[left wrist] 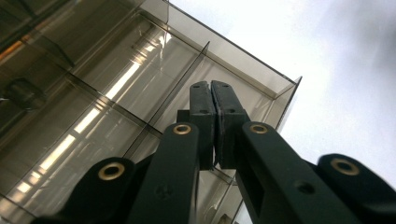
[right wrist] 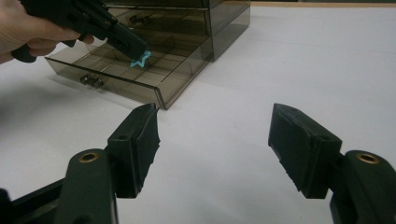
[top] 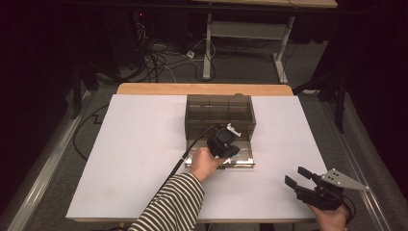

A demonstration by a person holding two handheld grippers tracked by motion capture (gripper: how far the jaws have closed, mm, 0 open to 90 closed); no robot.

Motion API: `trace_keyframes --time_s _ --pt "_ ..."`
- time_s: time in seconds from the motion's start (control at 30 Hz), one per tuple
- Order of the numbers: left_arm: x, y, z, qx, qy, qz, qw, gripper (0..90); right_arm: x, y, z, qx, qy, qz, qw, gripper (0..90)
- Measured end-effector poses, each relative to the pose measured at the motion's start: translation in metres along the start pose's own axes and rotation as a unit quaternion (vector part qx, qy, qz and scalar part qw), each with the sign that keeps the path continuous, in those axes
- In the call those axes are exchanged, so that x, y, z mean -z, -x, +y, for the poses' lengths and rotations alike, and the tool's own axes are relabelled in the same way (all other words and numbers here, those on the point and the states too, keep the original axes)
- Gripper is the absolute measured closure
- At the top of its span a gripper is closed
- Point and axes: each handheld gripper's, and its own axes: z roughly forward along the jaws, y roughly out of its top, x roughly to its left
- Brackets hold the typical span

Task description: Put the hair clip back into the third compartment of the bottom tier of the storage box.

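A smoky see-through drawer cabinet (top: 219,113) stands mid-table with its bottom drawer (top: 244,163) pulled out toward me. My left gripper (top: 231,150) reaches down into that drawer. In the left gripper view its jaws (left wrist: 212,91) are pressed together over the drawer's divided compartments (left wrist: 116,93). In the right gripper view the left gripper (right wrist: 140,51) has a small light-blue star (right wrist: 141,59) at its tips, just above a compartment of the drawer (right wrist: 116,81). My right gripper (top: 298,177) rests at the near right of the table, open (right wrist: 215,149) and empty.
White paper (top: 139,154) covers the table, with bare room left and right of the cabinet. The upper drawers (right wrist: 154,16) are closed. Cables (top: 159,60) and a desk frame (top: 240,33) stand on the floor beyond the far edge.
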Motion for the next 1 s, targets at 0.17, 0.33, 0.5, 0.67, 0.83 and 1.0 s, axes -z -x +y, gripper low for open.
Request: trace_keyframes --time_s 0.17,0.33,0.5,0.67,0.83,1.0 --pt "-0.002 0.0 0.0 0.0 0.007 0.004 1.0 75.0 0.0 0.0 0.0 -0.001 0.001 -0.001 1.0 34.1" --pt "0.002 0.0 0.001 -0.002 0.014 0.009 0.9999 65.2 0.0 0.0 0.0 -0.001 0.0 0.0 1.0 34.0" --pt "0.01 -0.002 0.003 -0.004 0.024 0.014 0.9996 60.1 0.0 0.0 0.0 -0.001 0.0 -0.001 1.0 34.0" --pt "0.02 -0.004 0.005 -0.002 0.038 0.015 0.9992 56.6 0.0 0.0 0.0 -0.001 -0.001 -0.001 1.0 34.0" --pt "0.027 -0.008 0.006 -0.001 0.046 0.019 0.9988 53.3 0.0 0.0 0.0 0.0 -0.002 -0.001 1.0 34.0" --pt "0.035 -0.013 0.005 -0.002 0.052 0.024 0.9984 52.0 0.0 0.0 0.0 -0.001 -0.003 -0.001 1.0 34.0"
